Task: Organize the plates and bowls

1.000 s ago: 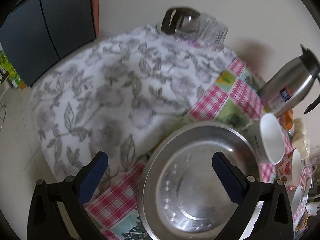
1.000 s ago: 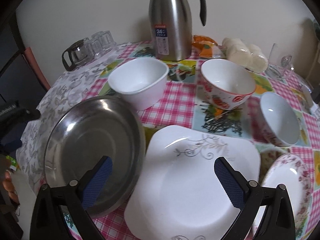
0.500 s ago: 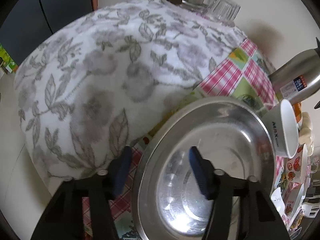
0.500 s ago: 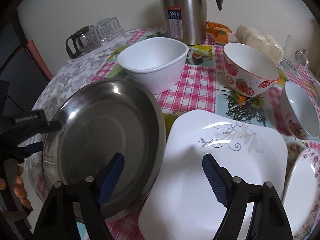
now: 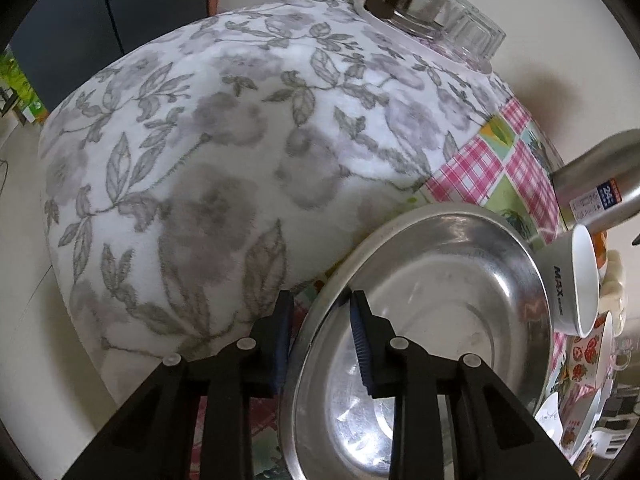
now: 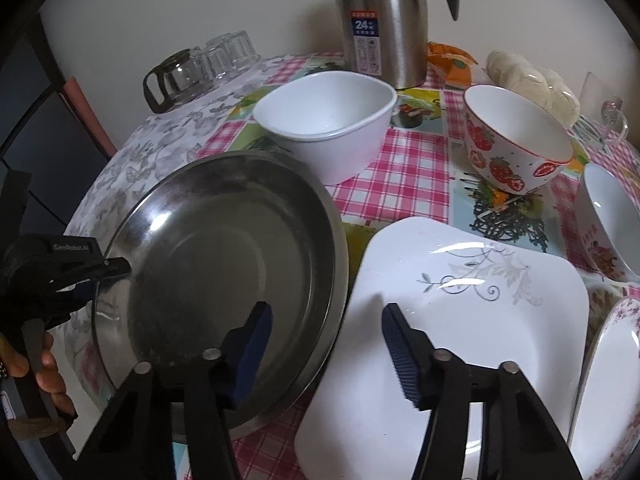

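A round steel plate lies at the table's left edge. My left gripper is shut on its near rim, one pad outside and one inside. In the right wrist view the steel plate is tilted, its left side raised, with the left gripper clamped on its left rim. My right gripper is half open, straddling the steel plate's right rim and the left edge of a square white plate; it grips nothing. A white bowl, a strawberry bowl and a small white bowl stand behind.
A steel thermos stands at the back. A glass pot and upturned glasses sit on the grey floral cloth at the back left. A flowered plate lies at the right edge. A bag of buns lies at the back right.
My left gripper has closed from wide open onto the steel plate's rim and its left side has lifted. My right gripper has narrowed and moved forward over the two plates' edges.
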### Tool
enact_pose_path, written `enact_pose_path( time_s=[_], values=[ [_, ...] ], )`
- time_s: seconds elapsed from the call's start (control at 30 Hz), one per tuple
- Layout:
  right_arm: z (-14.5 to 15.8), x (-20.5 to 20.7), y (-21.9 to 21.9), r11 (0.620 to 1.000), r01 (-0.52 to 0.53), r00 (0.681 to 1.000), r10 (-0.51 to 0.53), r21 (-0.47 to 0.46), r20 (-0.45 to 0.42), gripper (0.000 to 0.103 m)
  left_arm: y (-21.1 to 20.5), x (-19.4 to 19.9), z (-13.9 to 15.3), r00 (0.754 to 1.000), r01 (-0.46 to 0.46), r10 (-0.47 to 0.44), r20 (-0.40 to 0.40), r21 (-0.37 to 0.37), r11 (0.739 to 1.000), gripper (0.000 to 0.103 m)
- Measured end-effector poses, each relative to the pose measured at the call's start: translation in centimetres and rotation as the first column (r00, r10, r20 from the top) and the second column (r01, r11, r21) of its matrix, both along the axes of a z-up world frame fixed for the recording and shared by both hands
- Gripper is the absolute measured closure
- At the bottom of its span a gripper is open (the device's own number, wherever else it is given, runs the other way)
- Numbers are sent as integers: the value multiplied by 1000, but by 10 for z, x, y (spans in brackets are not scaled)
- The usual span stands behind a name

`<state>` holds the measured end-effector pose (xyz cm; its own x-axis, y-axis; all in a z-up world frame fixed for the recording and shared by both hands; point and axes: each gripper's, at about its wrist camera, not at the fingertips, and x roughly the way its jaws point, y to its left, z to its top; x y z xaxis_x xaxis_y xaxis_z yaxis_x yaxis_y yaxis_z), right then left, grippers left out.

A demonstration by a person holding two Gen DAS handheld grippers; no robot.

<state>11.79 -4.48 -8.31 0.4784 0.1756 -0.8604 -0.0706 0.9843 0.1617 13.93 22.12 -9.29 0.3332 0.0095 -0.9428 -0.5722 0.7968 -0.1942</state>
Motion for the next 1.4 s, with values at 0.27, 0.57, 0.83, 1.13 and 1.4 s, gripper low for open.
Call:
enact_pose_path(
  time_s=[0.27,0.57,0.83,1.13,1.4],
  values=[
    [2,0,6,1000,-13,1000,13,-9,13,50,6,-4,2,999,-33,33,10,16,999,73],
    [8,-5,20,998,-58,998,58,-4,25,51,8,-3,1,999,-46,46,10,11,999,70],
    [-7,-1,26,996,-87,996,87,10,-11,57,8,-2,-6,999,-42,42,-23,2,999,68],
    [-11,4,24,997,-73,997,73,17,2,69,7,-1,-7,999,-39,39,-14,25,999,68],
    [-17,9,22,999,-51,999,51,12,-1,82,7,1,-8,999,-32,32,-6,50,998,67]
  ],
)
